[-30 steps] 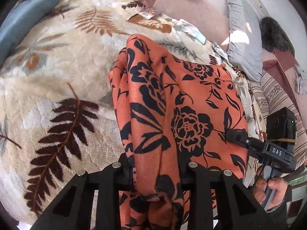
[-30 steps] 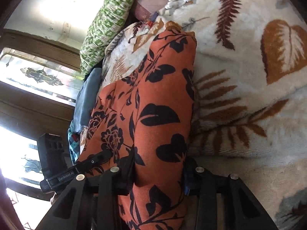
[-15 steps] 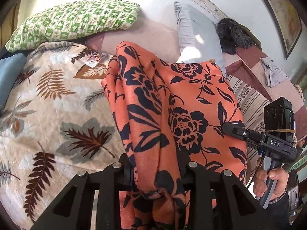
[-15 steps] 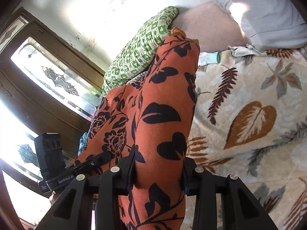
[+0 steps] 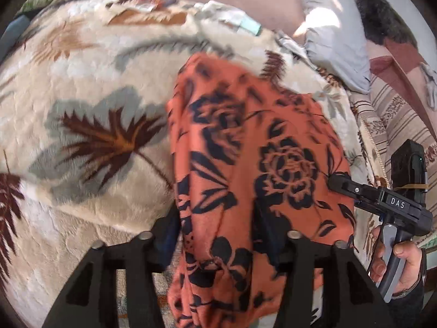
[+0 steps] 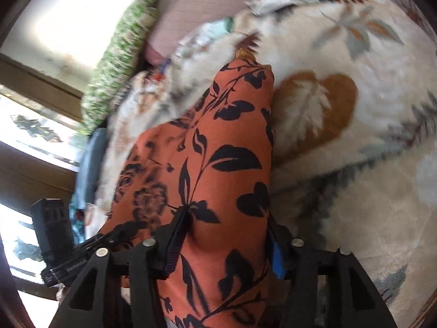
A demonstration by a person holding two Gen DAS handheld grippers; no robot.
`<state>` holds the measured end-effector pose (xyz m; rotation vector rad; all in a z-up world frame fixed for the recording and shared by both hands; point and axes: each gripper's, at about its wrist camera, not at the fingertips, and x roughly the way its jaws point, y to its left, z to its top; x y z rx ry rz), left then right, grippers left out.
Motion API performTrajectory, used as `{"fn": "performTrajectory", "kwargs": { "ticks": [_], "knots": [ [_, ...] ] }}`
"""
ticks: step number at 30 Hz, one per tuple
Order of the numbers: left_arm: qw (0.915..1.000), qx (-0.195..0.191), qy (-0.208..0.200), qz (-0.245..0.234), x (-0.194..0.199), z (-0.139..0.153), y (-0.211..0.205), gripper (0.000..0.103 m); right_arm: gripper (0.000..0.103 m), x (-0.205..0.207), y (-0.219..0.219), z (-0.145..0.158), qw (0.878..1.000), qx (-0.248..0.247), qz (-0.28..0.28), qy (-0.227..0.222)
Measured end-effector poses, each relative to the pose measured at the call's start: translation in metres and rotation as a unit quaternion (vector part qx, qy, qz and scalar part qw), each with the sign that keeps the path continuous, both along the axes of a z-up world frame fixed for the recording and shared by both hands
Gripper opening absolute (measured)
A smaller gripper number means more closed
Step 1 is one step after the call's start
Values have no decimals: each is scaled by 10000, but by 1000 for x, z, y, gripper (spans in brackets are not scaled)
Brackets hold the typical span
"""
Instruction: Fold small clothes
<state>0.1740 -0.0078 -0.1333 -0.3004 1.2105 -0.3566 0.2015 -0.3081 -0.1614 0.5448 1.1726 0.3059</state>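
Note:
An orange cloth with black flowers (image 5: 245, 147) hangs stretched between both grippers above the bed. My left gripper (image 5: 218, 224) is shut on one bunched end of it. My right gripper (image 6: 226, 235) is shut on the other end of the cloth (image 6: 218, 150). The right gripper also shows at the right edge of the left wrist view (image 5: 338, 183), and the left gripper shows at the lower left of the right wrist view (image 6: 120, 232). The cloth's far edge droops toward the blanket. Both views are motion-blurred.
A cream leaf-print blanket (image 5: 82, 109) covers the bed under the cloth. A green patterned pillow (image 6: 123, 43) and a grey pillow (image 5: 333, 32) lie at the head. A striped sheet (image 5: 387, 109) lies to the right. A wooden window frame (image 6: 32, 82) stands left.
Both grippers have tipped down again with the cloth, from facing the wall and pillows to facing the blanket. The cloth has come lower toward the bed. Both stay shut.

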Motion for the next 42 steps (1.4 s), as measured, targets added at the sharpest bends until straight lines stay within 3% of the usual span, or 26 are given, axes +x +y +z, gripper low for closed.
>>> {"fn": "performTrajectory", "kwargs": {
  "ticks": [1,3,5,7,10,12,14,16,17,18,20,26,34,42],
  "knots": [
    [9998,-174,-75,78,-3,1,6,67,72,-3,-4,-8,9999,130,-81,11],
    [9999,-33,-82,102,-8,14,11,68,72,-11,-12,0,9992,234,-264,-167],
    [9991,151,-394,69,-15,37,15,69,72,-18,-14,22,9985,-105,-315,-425],
    [9969,242,-737,110,-26,59,21,77,72,-29,-13,52,9955,-222,-311,-862],
    [9940,313,-1031,214,-43,77,28,81,73,-52,-4,87,9912,137,-187,-1305],
    [9932,560,-1002,186,-46,73,25,85,78,-68,7,97,9883,350,-28,-1485],
    [9921,978,-771,122,-44,52,16,87,83,-78,23,87,9896,431,150,-1364],
    [9887,1486,-209,39,-32,13,7,89,83,-67,39,50,9964,301,277,-745],
    [9907,1349,-80,127,-32,3,9,89,84,-61,42,29,9982,340,347,-346],
    [9913,1267,-189,306,-36,9,12,89,83,-63,42,23,9981,413,360,-273],
    [9917,1248,-190,225,-40,23,12,89,83,-69,44,44,9980,247,324,-493],
    [9853,1432,-903,214,-68,78,12,89,83,-108,43,105,9901,-369,117,-1346],
    [9754,1566,-1522,304,-110,124,-1,89,83,-171,50,118,9723,-1592,-257,-1690],
    [9698,1531,-1826,512,-148,149,-8,89,83,-193,57,123,9502,-2472,-557,-1813]
  ]
}}
